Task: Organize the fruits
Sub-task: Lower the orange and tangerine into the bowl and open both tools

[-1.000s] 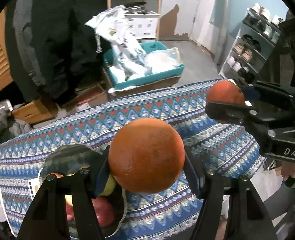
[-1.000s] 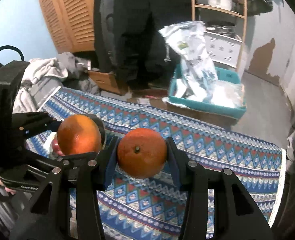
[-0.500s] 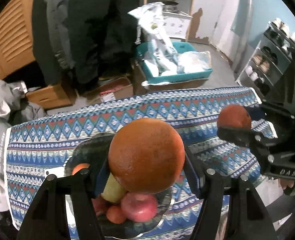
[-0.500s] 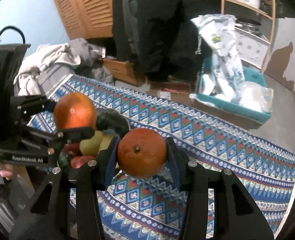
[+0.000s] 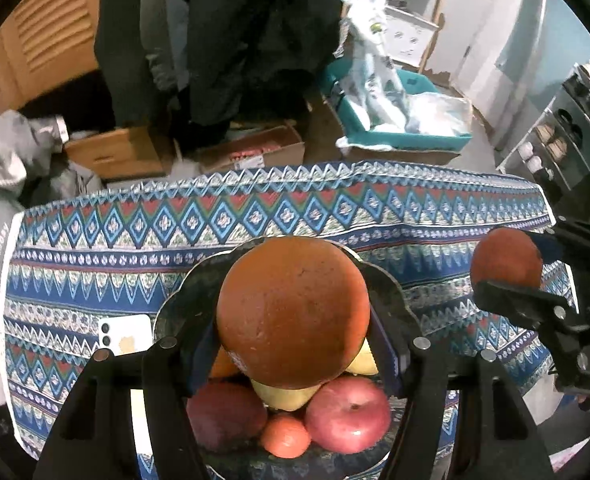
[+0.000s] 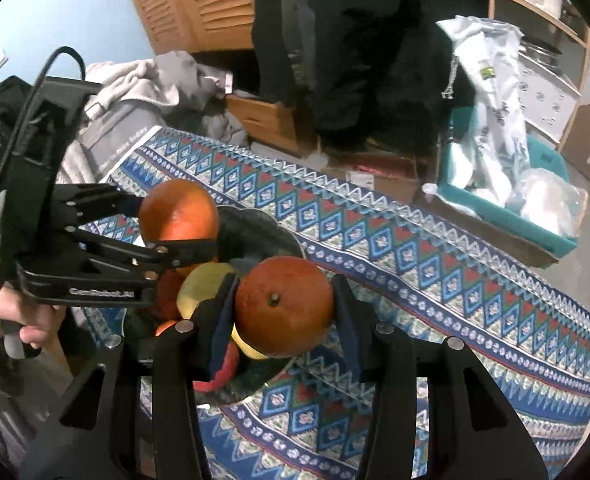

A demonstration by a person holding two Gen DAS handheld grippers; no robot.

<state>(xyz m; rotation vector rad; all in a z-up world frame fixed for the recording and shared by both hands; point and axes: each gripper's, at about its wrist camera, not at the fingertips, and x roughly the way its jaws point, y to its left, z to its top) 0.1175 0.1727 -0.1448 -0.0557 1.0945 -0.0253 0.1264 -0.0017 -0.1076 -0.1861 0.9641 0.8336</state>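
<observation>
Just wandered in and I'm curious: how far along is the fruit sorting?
Partly done. The dark bowl on the patterned cloth already holds a red apple, a yellowish fruit and a small orange one. In hand: the left tool grips one orange right over the bowl, and the right tool grips another orange at the bowl's edge. Left: setting both down and letting go.

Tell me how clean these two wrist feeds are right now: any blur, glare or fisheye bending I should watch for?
Left wrist view: orange and apple sharp, small glare spot on the apple, tablecloth edge bows from fisheye, louvred doors smeared. Right wrist view: orange crisp, dim room, corners vignetted black.
</observation>
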